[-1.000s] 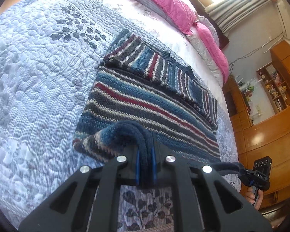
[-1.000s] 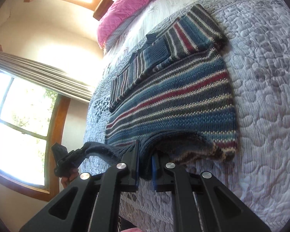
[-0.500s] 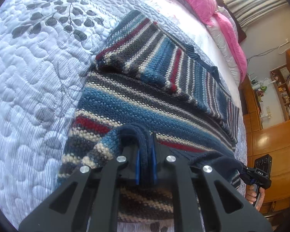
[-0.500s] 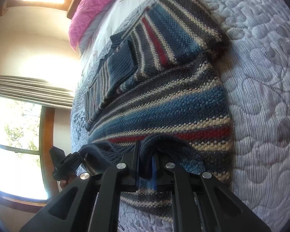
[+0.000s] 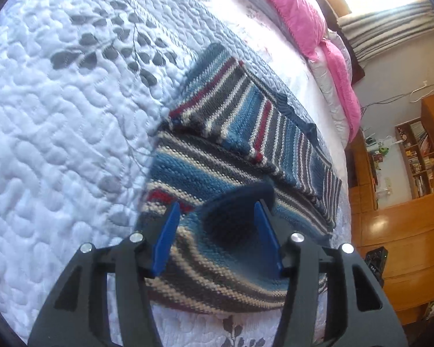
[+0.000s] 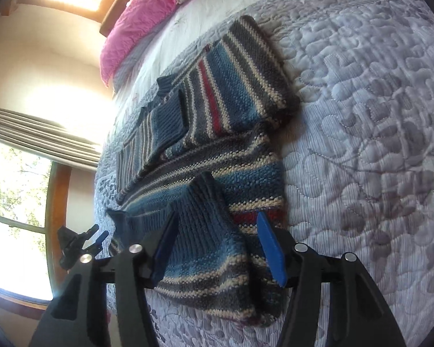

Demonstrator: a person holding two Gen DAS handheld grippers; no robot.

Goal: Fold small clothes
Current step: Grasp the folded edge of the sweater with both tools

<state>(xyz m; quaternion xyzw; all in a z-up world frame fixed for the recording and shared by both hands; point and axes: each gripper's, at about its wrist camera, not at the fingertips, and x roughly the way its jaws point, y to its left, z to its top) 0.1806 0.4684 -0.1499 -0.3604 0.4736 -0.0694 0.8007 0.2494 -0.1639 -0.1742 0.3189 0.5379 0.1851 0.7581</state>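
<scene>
Quilted bed cover (image 5: pixel 58 121) with a leaf pattern is carrying a striped knit sweater (image 5: pixel 217 170), pink pillows (image 5: pixel 292 8) sitting beyond it at the headboard. Sweater is lying flat, sleeves folded across its top, long axis running across the bed, collar pointing toward the pillows, hem doubled up onto the body. Left gripper (image 5: pixel 215 231) and right gripper (image 6: pixel 214 245) are both hovering over that folded hem, jaws spread, gripping nothing.
</scene>
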